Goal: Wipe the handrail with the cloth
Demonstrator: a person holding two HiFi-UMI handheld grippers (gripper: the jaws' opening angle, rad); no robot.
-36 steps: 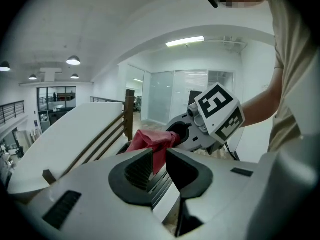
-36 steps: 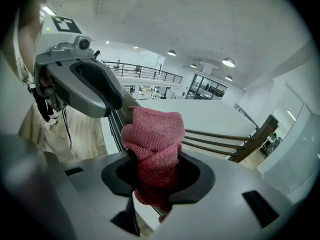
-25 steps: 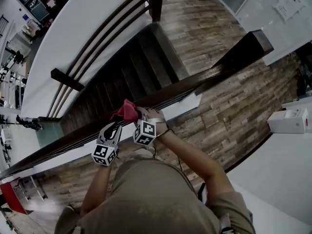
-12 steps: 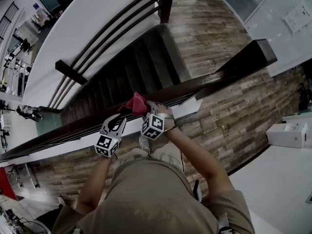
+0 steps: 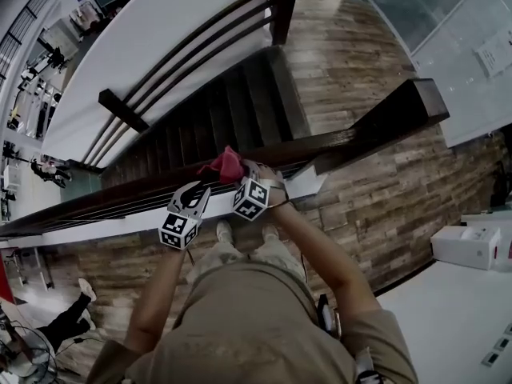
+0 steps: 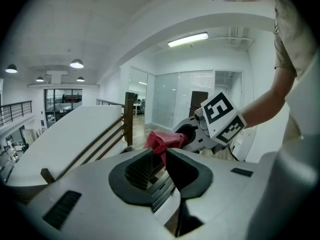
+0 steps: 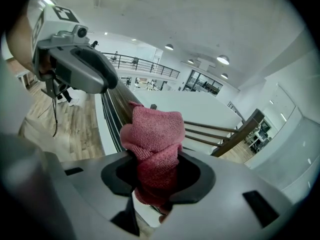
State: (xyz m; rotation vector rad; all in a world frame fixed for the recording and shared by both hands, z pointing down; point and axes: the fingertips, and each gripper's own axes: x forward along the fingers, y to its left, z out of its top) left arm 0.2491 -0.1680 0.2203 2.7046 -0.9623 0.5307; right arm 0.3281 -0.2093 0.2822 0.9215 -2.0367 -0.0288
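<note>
One cloth [image 5: 226, 165], red, bunched atop handrail [image 5: 336, 141], clenched in right gripper [image 5: 238, 180] fingers. Left gripper [image 5: 195, 192] beside it at handrail, fingers slightly parted, empty. Step: wiping. Next, probably: slide along handrail, pressing down.

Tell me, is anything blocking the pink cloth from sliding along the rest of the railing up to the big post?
Nothing visible does. The right tongs pinch the cloth on the handrail, which looks bare up to the post. The left tongs sit on the cloth's other side, away from the post.
</note>
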